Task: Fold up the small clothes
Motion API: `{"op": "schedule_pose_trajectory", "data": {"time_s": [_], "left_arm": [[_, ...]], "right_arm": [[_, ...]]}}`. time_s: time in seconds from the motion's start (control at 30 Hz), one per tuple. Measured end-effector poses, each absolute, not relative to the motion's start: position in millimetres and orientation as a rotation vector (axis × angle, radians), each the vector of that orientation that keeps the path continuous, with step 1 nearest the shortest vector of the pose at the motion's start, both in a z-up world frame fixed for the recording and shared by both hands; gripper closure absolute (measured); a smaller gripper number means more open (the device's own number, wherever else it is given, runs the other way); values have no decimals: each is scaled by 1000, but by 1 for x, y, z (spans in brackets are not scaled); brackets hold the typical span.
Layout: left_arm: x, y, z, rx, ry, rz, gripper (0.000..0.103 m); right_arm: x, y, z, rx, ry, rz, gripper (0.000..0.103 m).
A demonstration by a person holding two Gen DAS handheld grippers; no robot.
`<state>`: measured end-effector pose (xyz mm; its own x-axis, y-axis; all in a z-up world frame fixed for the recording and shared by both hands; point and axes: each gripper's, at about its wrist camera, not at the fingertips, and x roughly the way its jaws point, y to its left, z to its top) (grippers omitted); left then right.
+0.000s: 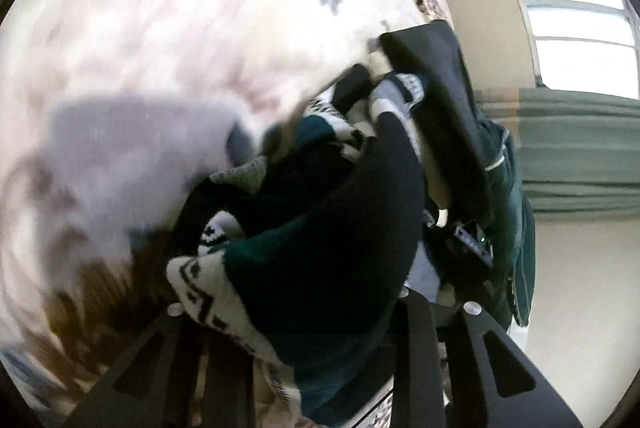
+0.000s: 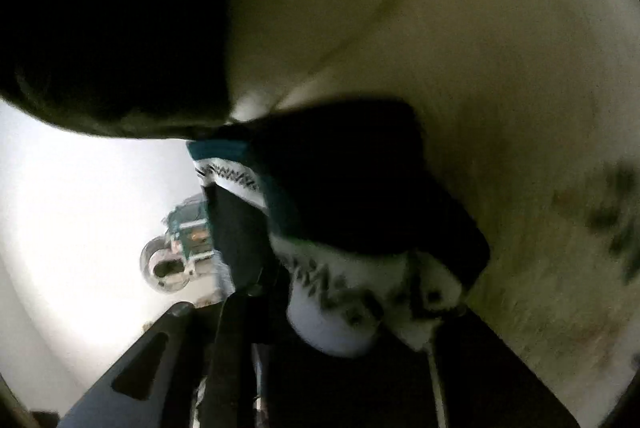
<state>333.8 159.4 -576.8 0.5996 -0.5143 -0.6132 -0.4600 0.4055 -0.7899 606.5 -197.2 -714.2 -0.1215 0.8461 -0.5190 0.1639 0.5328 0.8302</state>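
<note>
Two grippers share one patterned sock (image 1: pixel 320 248): left gripper (image 1: pixel 320 316) clamped on it at 6 o'clock, right gripper (image 2: pixel 340 328) likewise. Sock hangs above floral bedding (image 1: pixel 180 8). Judged mid-fold; next, bring ends together.

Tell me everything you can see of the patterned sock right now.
The patterned sock looks knitted, in dark teal and black with white bands carrying a black geometric motif. It is bunched and draped over the left gripper, off the floral cloth. In the right wrist view its white patterned end lies across the right gripper. Grip is hidden.
</note>
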Motion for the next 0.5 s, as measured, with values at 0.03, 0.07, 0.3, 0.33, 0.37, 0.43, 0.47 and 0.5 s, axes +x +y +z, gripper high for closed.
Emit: {"op": "schedule_pose_trajectory", "data": {"time_s": [0.03,0.07,0.3,0.33,0.37,0.43,0.47,0.5], "left_arm": [[338,163,-572,-1202,996,-47,80],[340,172,-565,-1194,1007,-61,80],[367,214,-529,-1063,1142,-232,81],[369,215,-529,-1028,1178,-250,80],[372,215,-531,-972,1233,-280,76],[370,210,-544,-869,1325,-303,43],[368,206,-554,-851,1364,-324,36],[366,201,-565,-840,1404,-338,30]], "right_arm": [[601,-200,-711,885,1594,723,86],[593,-205,-707,911,1561,726,87],[470,-250,-666,1127,1489,574,89],[443,-254,-659,1162,1489,550,89],[409,-258,-653,1197,1493,518,89],[353,-258,-647,1252,1508,459,89],[322,-254,-647,1257,1527,413,89],[298,-251,-650,1262,1545,378,89]]}}
